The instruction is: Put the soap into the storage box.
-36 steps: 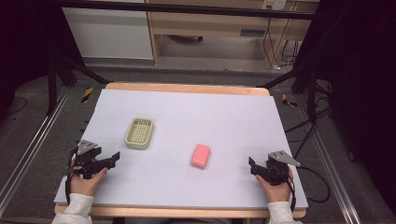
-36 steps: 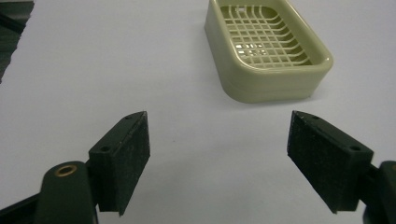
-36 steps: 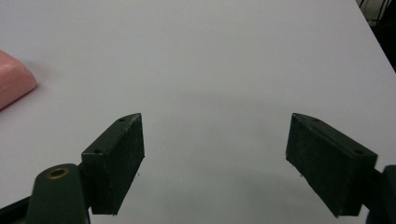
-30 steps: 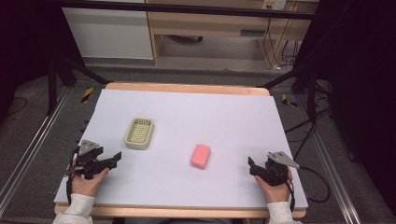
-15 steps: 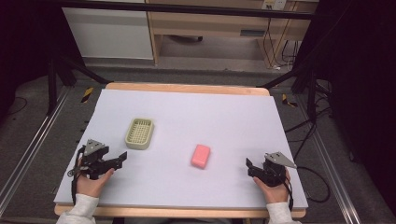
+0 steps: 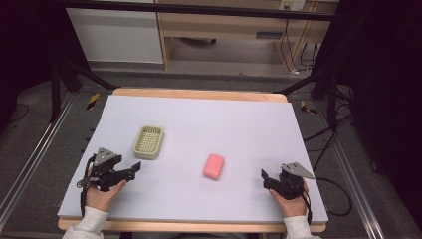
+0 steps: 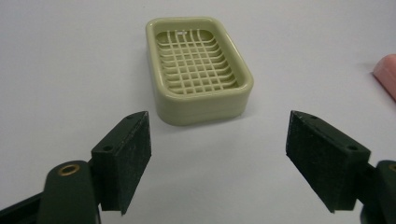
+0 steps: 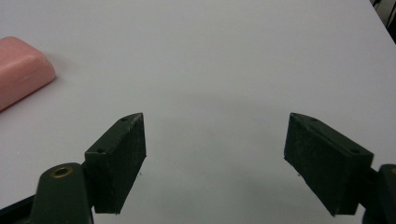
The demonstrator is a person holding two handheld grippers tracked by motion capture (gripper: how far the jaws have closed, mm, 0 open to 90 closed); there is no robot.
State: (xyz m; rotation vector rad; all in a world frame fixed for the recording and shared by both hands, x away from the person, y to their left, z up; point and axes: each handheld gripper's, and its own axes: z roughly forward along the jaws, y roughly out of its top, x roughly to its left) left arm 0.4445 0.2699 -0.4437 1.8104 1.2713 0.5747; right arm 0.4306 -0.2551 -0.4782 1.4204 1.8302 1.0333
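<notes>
Lying slantwise, pink soap (image 6: 214, 166)

In your left gripper view the pink soap (image 7: 386, 77) is cut off by the edge at 3 o'clock, leaving you just a corner. Your right gripper view crops the same bar at 9 o'clock. From the high view, the counter's (image 6: 249, 129) near edge at 6 o'clock is partly covered by your sleeves.

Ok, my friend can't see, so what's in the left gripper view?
A pale green soap dish with a grid bottom sits empty on a white table, just ahead of the open left claw. A pink soap peeks in at the right edge.
</notes>
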